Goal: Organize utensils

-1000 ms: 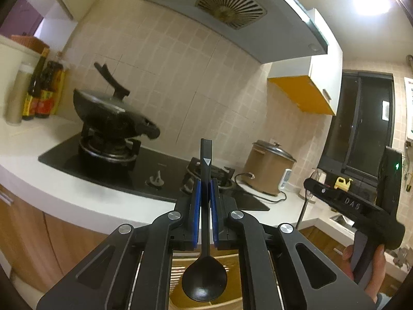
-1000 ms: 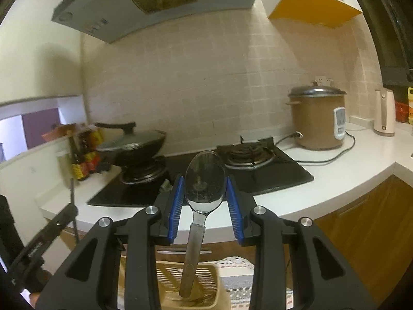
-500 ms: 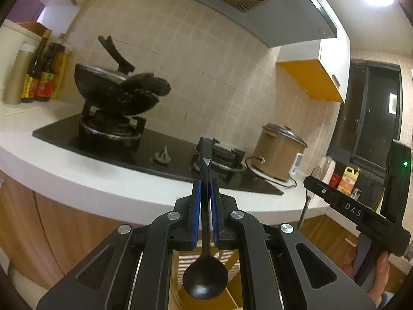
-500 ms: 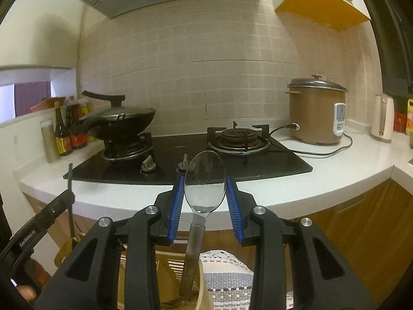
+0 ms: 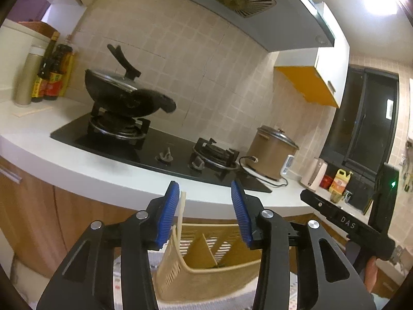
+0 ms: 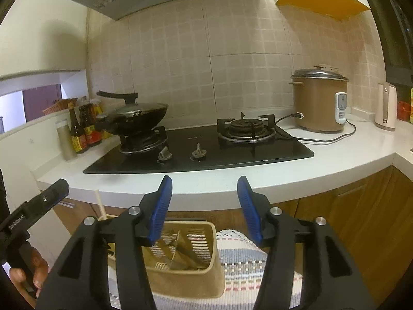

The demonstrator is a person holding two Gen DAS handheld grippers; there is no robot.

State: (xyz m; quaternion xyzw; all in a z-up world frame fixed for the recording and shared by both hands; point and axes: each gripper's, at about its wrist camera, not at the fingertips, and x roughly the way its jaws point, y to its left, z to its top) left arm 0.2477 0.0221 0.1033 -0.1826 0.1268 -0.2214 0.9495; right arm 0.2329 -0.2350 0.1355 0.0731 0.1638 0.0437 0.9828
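Your left gripper [image 5: 205, 196] has just been opening, and its blue pads [image 5: 169, 214] now stand apart with nothing pressed between them; a pale stick handle [image 5: 182, 208] rises just beside the left pad, at about 10 o'clock from the gap, whether it touches the pad you cannot tell. Straight below the gap, at 6 o'clock, sits the beige slotted utensil basket [image 5: 206, 271] with a divider upright inside it, resting on a striped woven cloth [image 5: 294, 294]. Your right gripper [image 6: 204, 199] has also just been opening, and it is released too, pads wide with nothing between them. From that view the same basket [image 6: 214, 253] lies at 6 o'clock below the jaws, and dark utensil handles [image 6: 185, 253] lean inside its compartments; which piece is which is too dim to tell. The cloth [image 6: 242, 261] spreads out at 5 o'clock. Beyond both tools runs the white countertop [image 6: 258, 178] with a black gas hob [image 6: 206, 152]. A lidded wok [image 6: 136, 116] sits on the burner at 10 o'clock and a brown rice cooker [image 6: 318, 103] at 2 o'clock. Sauce bottles [image 6: 85, 129] stand at 9 o'clock. Your left hand [image 6: 33, 271] shows at 8 o'clock in the right view, wrapped on its tool's grip.
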